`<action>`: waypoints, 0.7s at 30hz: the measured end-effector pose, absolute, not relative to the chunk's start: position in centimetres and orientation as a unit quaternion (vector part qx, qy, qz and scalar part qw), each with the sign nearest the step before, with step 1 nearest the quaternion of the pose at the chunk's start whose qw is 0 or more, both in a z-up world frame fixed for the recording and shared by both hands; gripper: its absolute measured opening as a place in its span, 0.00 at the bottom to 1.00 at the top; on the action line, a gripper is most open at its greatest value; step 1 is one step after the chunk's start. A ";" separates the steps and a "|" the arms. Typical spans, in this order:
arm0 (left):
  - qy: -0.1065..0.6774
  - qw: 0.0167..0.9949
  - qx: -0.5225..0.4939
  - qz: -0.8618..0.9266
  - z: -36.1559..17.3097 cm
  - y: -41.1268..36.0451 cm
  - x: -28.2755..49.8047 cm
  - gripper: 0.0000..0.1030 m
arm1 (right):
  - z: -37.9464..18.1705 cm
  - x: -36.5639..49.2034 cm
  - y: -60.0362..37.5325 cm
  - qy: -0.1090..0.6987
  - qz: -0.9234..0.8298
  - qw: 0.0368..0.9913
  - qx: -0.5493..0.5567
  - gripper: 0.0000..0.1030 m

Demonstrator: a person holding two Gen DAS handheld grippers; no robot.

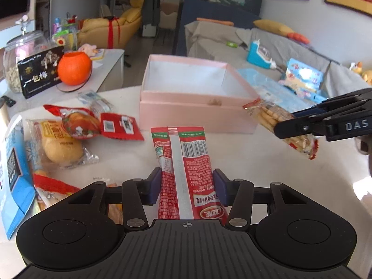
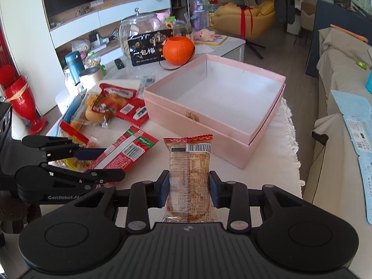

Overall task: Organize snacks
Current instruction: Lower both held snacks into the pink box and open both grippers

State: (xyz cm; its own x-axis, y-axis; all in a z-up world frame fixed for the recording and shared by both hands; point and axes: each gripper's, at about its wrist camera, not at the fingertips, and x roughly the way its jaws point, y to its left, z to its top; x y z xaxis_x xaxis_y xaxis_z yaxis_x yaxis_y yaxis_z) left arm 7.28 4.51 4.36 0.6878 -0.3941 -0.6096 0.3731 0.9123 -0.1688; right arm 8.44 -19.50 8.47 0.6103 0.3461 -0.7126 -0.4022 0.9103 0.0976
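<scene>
Clamped in my left gripper, the red snack packet droops; my right gripper pinches the biscuit pack. Either could slip short of the pink box at the surface's far edge.

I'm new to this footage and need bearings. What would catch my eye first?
The open pink box sits mid-table with nothing inside. In front of it, the left tongs are shut on a long red snack packet, and the right tongs on a cracker pack. An orange pumpkin bucket stands behind the box, to its left.
</scene>
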 end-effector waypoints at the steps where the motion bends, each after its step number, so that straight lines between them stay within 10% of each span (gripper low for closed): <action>1: 0.321 0.921 -0.029 -0.220 5.7 4.7 7.4 0.51 | 9.1 8.6 -19.8 0.382 0.209 0.900 -0.027 0.34; 8: 0.231 0.934 -0.084 -0.260 12.9 3.8 17.3 0.58 | 14.8 16.9 -21.1 0.326 0.156 0.932 0.038 0.43; 21: 0.328 0.931 -0.072 -0.143 6.1 4.4 23.9 0.53 | 10.4 17.3 -21.9 0.368 0.116 0.922 -0.021 0.55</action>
